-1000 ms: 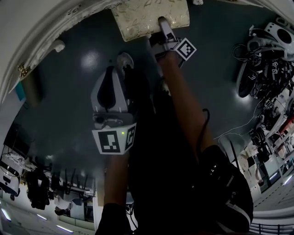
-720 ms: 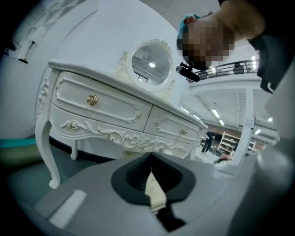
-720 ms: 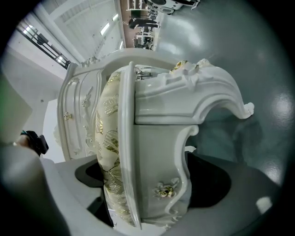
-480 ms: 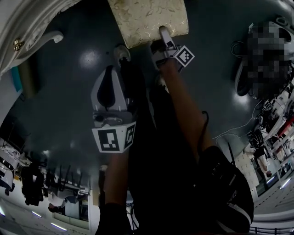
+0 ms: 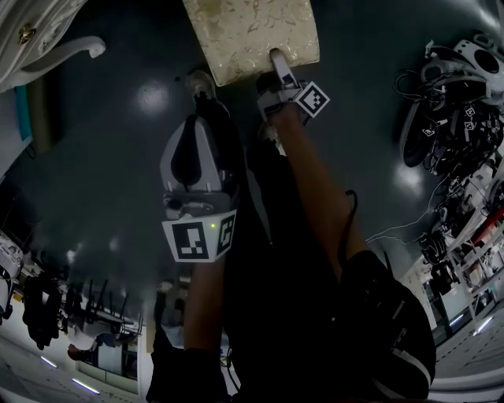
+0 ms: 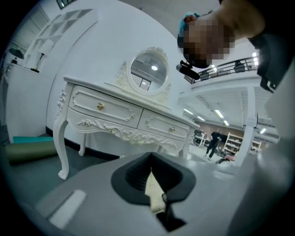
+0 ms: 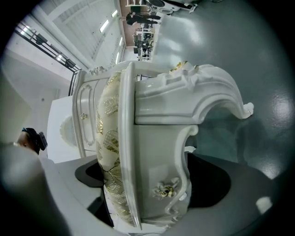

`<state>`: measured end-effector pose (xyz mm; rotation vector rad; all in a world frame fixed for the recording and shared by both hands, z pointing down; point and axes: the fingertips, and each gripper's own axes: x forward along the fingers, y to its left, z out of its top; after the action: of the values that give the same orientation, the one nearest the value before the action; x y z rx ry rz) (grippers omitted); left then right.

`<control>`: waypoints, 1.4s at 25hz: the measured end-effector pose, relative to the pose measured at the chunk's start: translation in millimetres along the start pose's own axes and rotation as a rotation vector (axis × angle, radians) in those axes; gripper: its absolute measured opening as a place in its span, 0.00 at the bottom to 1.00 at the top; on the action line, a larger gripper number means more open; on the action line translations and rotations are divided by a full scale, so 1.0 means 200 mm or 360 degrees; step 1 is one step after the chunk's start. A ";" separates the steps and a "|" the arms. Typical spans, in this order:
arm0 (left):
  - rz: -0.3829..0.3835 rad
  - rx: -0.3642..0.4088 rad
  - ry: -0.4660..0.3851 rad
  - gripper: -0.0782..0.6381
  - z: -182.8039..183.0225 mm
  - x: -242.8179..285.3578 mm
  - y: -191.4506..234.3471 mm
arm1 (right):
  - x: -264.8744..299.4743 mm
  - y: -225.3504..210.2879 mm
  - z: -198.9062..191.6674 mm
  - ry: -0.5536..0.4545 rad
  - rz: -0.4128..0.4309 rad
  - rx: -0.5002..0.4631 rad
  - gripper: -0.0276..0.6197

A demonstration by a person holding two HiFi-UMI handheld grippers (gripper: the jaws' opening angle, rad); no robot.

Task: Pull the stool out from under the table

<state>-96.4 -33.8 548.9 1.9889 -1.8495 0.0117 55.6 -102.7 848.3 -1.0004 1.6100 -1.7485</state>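
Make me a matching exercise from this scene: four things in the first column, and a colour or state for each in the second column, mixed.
1 stool
2 dressing table
3 roll on the floor
4 right tool

a white, with a mirror
b clamped on the seat's edge
c cream seat with gold pattern
d green

Pairs: 1-c, 2-a, 3-d, 4-b.

Open floor (image 5: 102, 157) lies left of the stool (image 5: 252, 35); table (image 5: 39, 20) and cable clutter (image 5: 453, 102) flank it.

In the head view the top edge cuts off the far end of the stool (image 5: 252, 35) and most of the table (image 5: 47, 20).
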 end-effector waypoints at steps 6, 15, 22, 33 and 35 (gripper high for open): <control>0.0065 -0.0007 0.0005 0.12 -0.06 -0.19 -0.06 | -0.15 -0.02 -0.05 0.0026 0.0009 0.0008 0.86; 0.0104 -0.0002 0.0019 0.12 -0.06 -0.30 -0.06 | -0.21 -0.04 -0.04 0.0022 0.0010 -0.0021 0.86; 0.0081 -0.0029 0.0016 0.12 -0.09 -0.38 -0.05 | -0.29 -0.04 -0.09 -0.0009 0.0022 -0.0005 0.86; -0.0009 -0.0007 0.0041 0.12 -0.12 -0.54 0.00 | -0.54 -0.08 -0.24 -0.0085 0.0023 -0.0016 0.86; -0.0012 -0.0006 0.0049 0.12 -0.13 -0.57 0.03 | -0.57 -0.08 -0.27 -0.0090 0.0028 -0.0019 0.86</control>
<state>-107.7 83.1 541.4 1.9823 -1.8215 0.0360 77.2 23.4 847.3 -1.0286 1.5910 -1.6860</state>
